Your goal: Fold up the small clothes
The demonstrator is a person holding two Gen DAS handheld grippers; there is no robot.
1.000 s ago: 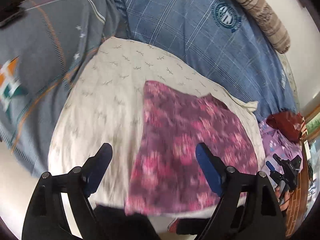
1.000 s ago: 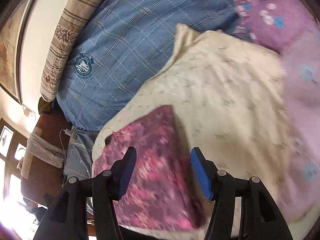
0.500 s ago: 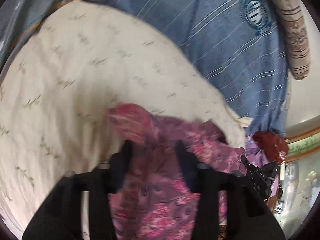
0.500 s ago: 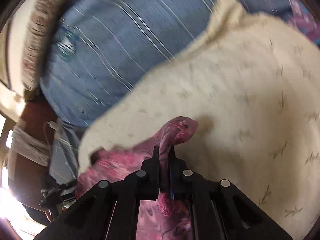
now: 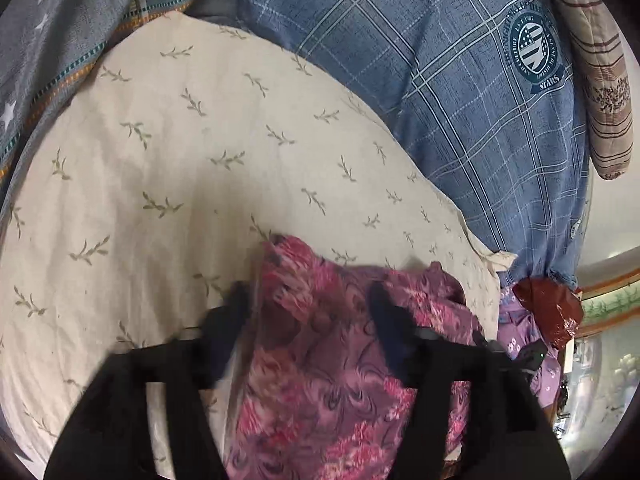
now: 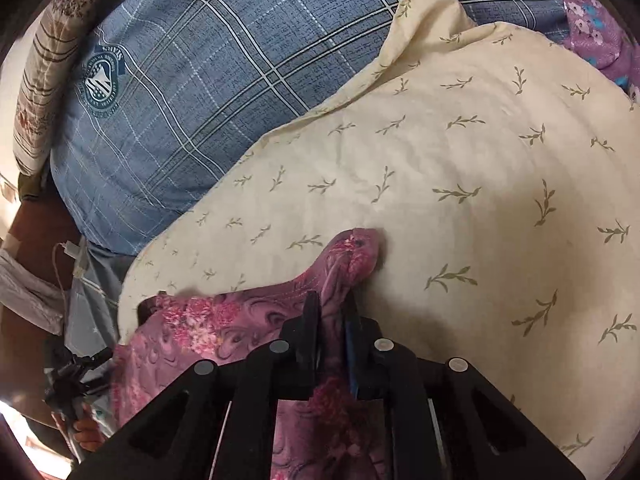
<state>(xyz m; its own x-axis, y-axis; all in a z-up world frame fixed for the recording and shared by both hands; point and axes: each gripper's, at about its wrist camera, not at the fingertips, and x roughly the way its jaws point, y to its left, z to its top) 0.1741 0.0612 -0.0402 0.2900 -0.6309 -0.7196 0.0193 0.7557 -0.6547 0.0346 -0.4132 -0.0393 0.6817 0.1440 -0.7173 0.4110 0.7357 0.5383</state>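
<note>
the pink floral garment (image 5: 340, 364) lies on the cream leaf-print pillow (image 5: 192, 168), right under both tongs, likely spread there because the pillow gives a flat, plain bed for folding. the right gripper (image 6: 332, 320) is nipped tight on a gathered corner of it, the bunched tip poking out just ahead of the jaws, so that edge can be carried over. the left gripper (image 5: 308, 316) has just been opening; its jaws stand spread to either side of the cloth's other corner, pads apparently clear, as if letting it drop. blue plaid bedding (image 5: 460, 92) lies beyond.
</note>
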